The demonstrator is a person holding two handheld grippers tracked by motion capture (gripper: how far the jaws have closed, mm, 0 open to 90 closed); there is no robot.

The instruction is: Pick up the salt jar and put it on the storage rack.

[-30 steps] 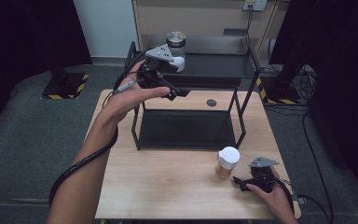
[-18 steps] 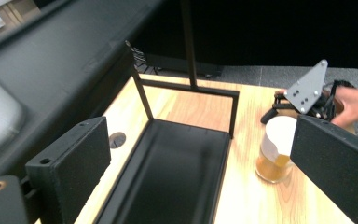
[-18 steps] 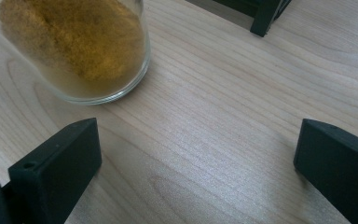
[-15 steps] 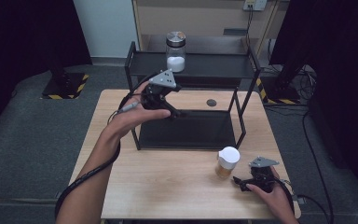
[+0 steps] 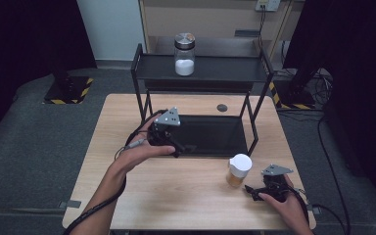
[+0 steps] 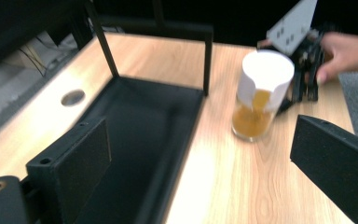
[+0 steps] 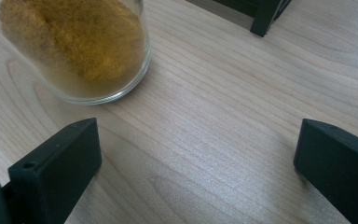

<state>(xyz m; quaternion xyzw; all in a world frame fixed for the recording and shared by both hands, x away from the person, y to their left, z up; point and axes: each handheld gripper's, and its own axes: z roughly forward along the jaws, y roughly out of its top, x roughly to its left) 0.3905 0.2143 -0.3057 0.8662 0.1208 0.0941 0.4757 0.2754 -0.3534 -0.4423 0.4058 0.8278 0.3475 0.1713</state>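
Your left gripper hovers with its jaws spread wide and nothing between them, having just opened further, over the near left corner of the black tray that forms the bottom of the rack. Your right gripper rests low at the table's near right corner, jaws likewise parted around bare wood. Just beside it, toward the left, stands the jar: a clear glass cylinder, upright on the table, roughly half filled with a yellow-brown powder and capped by a white lid; the left gripper view shows a white label on its upper wall. A second jar, holding white powder under a metal lid, stands on the rack's top shelf.
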